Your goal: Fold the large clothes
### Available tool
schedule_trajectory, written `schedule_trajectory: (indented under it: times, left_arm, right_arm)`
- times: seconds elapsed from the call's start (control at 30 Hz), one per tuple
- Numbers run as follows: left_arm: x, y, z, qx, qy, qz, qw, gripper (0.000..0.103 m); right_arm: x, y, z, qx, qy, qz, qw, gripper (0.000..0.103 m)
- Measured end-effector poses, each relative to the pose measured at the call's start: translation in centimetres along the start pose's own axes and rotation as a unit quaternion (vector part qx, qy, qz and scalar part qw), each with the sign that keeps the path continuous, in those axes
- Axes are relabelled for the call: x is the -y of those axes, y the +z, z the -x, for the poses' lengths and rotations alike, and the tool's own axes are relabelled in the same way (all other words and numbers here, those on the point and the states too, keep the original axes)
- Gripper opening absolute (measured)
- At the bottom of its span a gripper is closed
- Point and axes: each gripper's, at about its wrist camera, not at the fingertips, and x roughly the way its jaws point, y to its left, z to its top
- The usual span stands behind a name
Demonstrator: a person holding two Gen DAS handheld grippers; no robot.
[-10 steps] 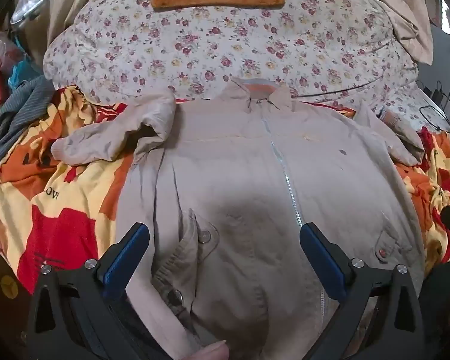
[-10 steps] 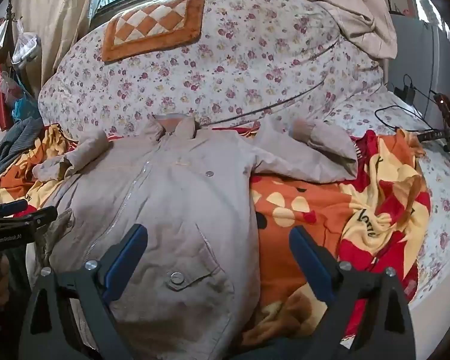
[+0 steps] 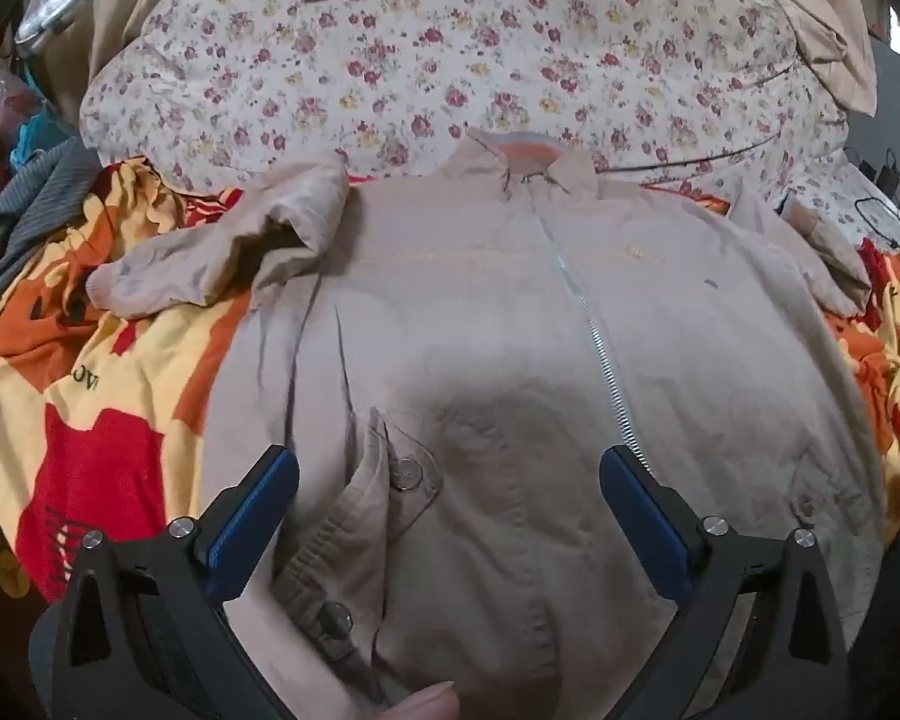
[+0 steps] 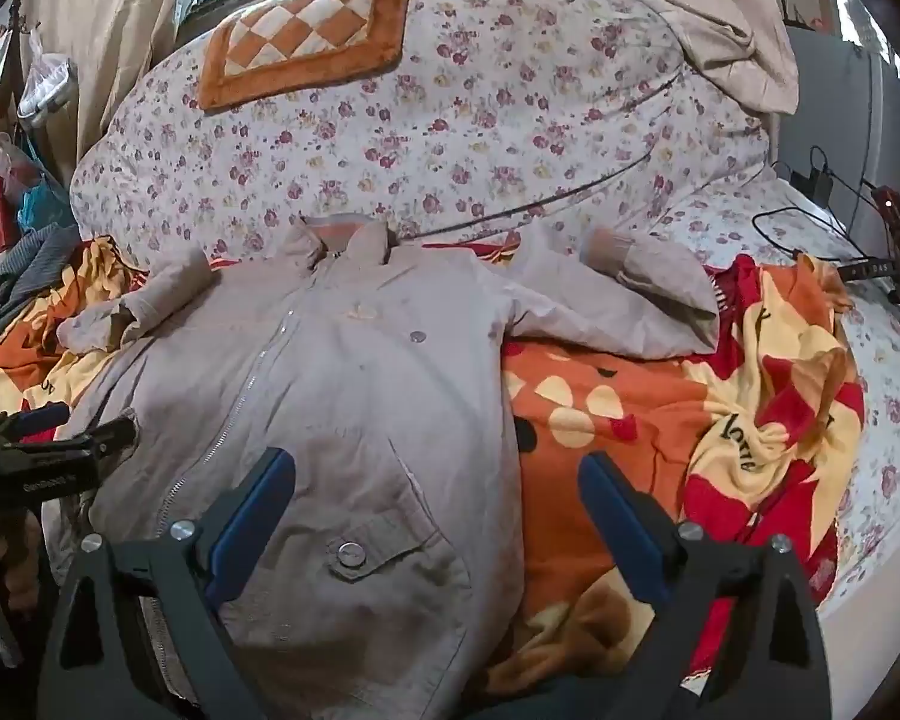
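Note:
A beige zip-up jacket point(image 3: 480, 324) lies front up on the bed, collar toward the floral quilt; it also shows in the right wrist view point(image 4: 342, 396). Its left sleeve point(image 3: 222, 252) is crumpled on the blanket, and its right sleeve point(image 4: 624, 300) is bent out over the blanket. My left gripper point(image 3: 450, 480) is open and empty above the jacket's lower front, near a snap pocket point(image 3: 408, 474). My right gripper point(image 4: 438, 486) is open and empty above the jacket's lower right edge. The left gripper point(image 4: 60, 438) shows at the left of the right wrist view.
An orange, red and yellow blanket point(image 4: 660, 420) lies under the jacket. A floral quilt point(image 3: 450, 60) is heaped behind, with an orange checked mat point(image 4: 306, 42) on it. Cables point(image 4: 810, 210) lie at the far right. Grey clothing point(image 3: 24, 204) lies at the left.
The left wrist view has moved slightly forward over the jacket. Both grippers stay open and the jacket has not moved.

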Motion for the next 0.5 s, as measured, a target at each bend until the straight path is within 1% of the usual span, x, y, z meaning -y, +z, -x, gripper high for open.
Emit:
schedule_trajectory:
  times: [0.07, 0.13, 0.23, 0.33, 0.5]
  left_arm:
    - [-0.1, -0.2, -0.9, -0.007, 0.000, 0.001, 1.0000, 0.099]
    - [-0.2, -0.4, -1.7, -0.015, -0.001, 0.001, 0.9999, 0.099]
    - [0.0, -0.6, -2.2, -0.020, -0.002, 0.001, 0.9998, 0.099]
    - [-0.1, -0.6, -2.5, -0.024, -0.012, 0.004, 0.9996, 0.099]
    - [0.1, -0.3, -2.5, -0.024, -0.018, 0.007, 0.9995, 0.099]
  right_arm:
    - [-0.1, -0.2, -0.2, -0.002, -0.002, 0.004, 1.000, 0.097]
    - [-0.6, 0.4, 0.0, -0.010, -0.007, 0.006, 1.000, 0.097]
    - [-0.8, 0.4, -0.2, -0.012, -0.009, 0.014, 1.000, 0.097]
    - [-1.0, 0.3, -0.5, -0.016, -0.014, 0.021, 1.000, 0.097]
    - [-0.9, 0.3, -0.5, -0.016, -0.019, 0.025, 0.999, 0.097]
